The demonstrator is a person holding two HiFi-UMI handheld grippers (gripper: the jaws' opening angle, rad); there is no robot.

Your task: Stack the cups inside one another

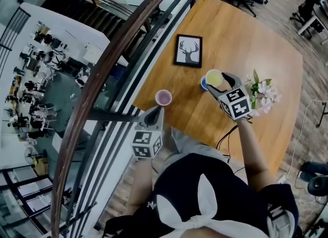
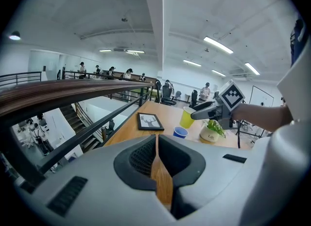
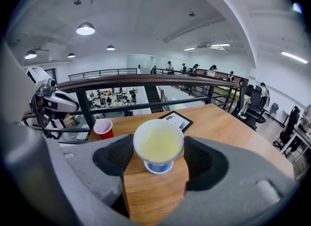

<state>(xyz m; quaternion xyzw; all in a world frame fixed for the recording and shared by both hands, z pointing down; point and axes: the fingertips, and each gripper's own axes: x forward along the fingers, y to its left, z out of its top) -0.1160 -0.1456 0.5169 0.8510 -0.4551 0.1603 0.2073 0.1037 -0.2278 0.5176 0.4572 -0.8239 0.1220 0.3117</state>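
My right gripper (image 3: 159, 148) is shut on a yellow cup (image 3: 158, 144) and holds it upright just above a blue cup (image 3: 159, 168) that stands on the wooden table (image 1: 230, 32). The left gripper view shows the yellow cup (image 2: 186, 118) hanging tilted over the blue cup (image 2: 180, 132). A red cup (image 1: 163, 98) stands apart near the table's railing-side edge, just ahead of my left gripper (image 1: 155, 112). That gripper's jaws are shut with nothing between them, and it hovers at the table's edge.
A framed deer picture (image 1: 188, 50) lies on the table beyond the cups. A potted plant with pale flowers (image 1: 262, 94) stands right beside my right gripper. A dark railing (image 1: 107, 78) runs along the table's left edge, with a stairwell drop behind it.
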